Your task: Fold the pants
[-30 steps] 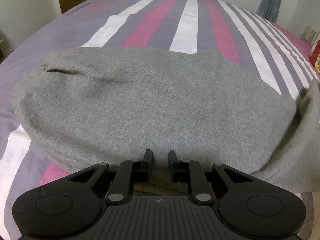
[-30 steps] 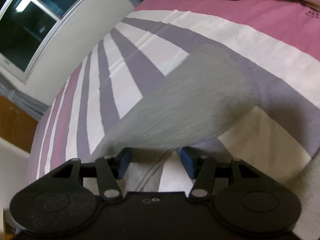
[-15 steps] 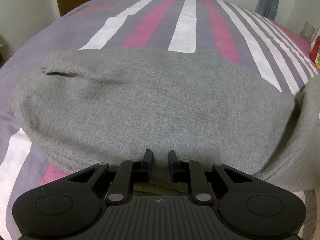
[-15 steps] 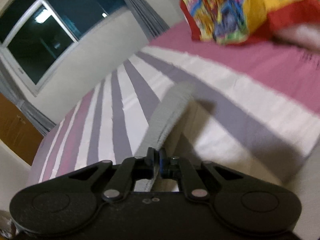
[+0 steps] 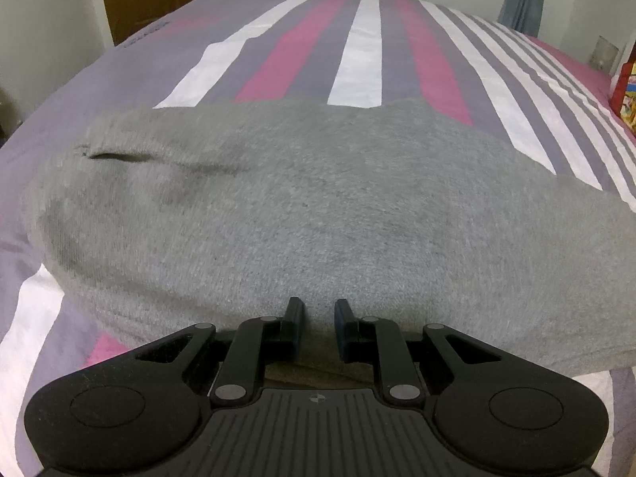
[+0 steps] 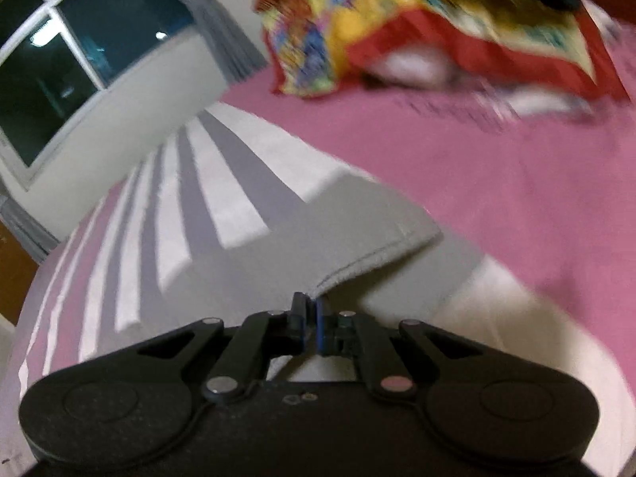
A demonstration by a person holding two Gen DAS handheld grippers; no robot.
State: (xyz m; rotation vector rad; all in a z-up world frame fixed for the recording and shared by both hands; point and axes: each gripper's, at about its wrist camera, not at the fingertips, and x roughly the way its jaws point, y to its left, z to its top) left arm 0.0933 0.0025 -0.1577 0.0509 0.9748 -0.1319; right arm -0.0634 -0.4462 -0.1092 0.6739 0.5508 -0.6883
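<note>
1. The grey pants (image 5: 302,206) are seen spread across a bed (image 5: 357,51) covered by a sheet striped in purple, pink and white.
2. In the left wrist view, the upper part of the pants is laid flat, and a dark pocket slit (image 5: 119,156) is visible near its left edge.
3. The left gripper (image 5: 318,314) is held at the near edge of the pants, its fingers parted with a clear gap between them; nothing is clamped.
4. Whether the left fingertips touch the cloth cannot be told.
5. In the right wrist view, the right gripper (image 6: 311,305) is closed on the hem (image 6: 377,260) of a pant leg, with the cloth pinched between the blue pads.
6. The held leg end is lifted off the sheet, and its stitched hem is seen running up and to the right from the fingers.
7. A red and yellow patterned cloth (image 6: 417,28) is seen, blurred, at the far side of the bed.
8. A dark window (image 6: 79,59) with a grey curtain (image 6: 234,39) is seen behind the bed.
</note>
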